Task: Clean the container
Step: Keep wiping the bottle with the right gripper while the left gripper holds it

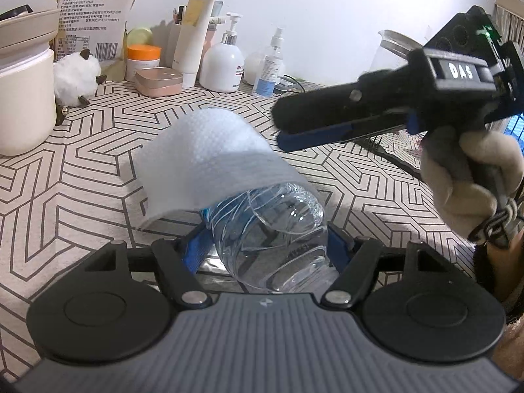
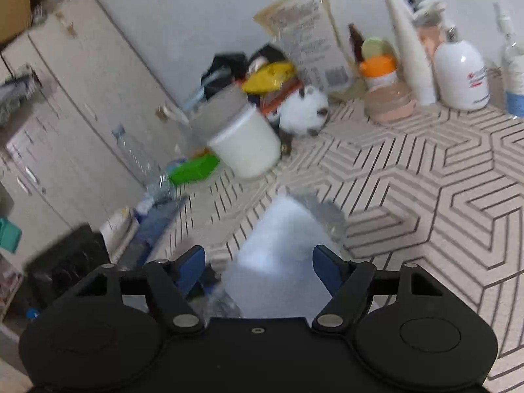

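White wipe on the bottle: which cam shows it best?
Left wrist. There the white wipe is sharp, draped over the far end of the clear bottle that the left claw grips. In the right wrist view it is a motion-blurred pale shape between the open right claw's fingers, texture lost.

1. Setting: a lived-in home room; the table serves as a general surface.
2. Covering: a beige tablecloth with dark geometric line pattern (image 1: 98,180).
3. Toiletries against the white wall: a white pump-dispenser bottle (image 1: 222,62), a clear spray bottle (image 1: 269,65), an orange-lidded jar (image 1: 143,62).
4. Household items: a fluffy white plush toy (image 1: 77,78), a printed food bag (image 1: 95,16).
5. Storage: cream cabinets (image 2: 75,98) stand alongside.
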Tool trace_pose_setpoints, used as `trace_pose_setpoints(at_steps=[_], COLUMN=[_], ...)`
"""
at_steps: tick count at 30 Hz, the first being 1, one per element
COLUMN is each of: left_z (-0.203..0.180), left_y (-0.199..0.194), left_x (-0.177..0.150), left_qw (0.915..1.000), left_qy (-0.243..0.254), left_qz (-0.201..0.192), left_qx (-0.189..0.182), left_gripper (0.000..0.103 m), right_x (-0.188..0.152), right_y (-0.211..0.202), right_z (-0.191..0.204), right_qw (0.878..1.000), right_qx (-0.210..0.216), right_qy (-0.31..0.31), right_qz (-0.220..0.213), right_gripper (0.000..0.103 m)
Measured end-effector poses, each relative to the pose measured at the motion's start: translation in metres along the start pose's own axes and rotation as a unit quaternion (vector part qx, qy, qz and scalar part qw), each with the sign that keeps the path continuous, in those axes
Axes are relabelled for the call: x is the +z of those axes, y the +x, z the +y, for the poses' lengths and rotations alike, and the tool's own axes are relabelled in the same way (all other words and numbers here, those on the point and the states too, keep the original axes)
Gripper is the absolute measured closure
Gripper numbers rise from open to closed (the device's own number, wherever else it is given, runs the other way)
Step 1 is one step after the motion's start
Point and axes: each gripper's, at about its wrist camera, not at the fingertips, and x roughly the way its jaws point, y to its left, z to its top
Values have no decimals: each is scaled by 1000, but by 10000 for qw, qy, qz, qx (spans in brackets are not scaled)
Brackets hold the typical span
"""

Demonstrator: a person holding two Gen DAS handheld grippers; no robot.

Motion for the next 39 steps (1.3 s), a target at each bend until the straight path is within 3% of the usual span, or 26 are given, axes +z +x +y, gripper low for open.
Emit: trace_pose_setpoints(at_steps=[6, 10, 15, 19, 29, 39], left_z=[-2, -3, -2, -5, -9, -8], left_y=[1, 1, 0, -1, -1, -1], left_x=[0, 0, -1, -2, -3, -3], left_qw=[10000, 9999, 9999, 9999, 9996, 9997], left_qy=[35, 85, 99, 124, 152, 127], left_qz=[-5, 3, -5, 1, -26, -32], left_qx=[38, 79, 91, 116, 219, 206], left_gripper=[31, 31, 31, 31, 29, 29], right_x=[1, -10, -14, -14, -17, -19], right_y=[0, 29, 38, 38, 33, 29], right_z=[-21, -31, -33, -34, 2, 8], right_qw=[9967, 9891, 9878, 9886, 9989, 9984], right_qx=[106, 204, 152, 176, -209, -203], right_qy=[791, 1377, 1502, 1447, 214, -90], right_qz=[169, 480, 373, 367, 373, 519], right_gripper=[25, 32, 32, 31, 26, 23])
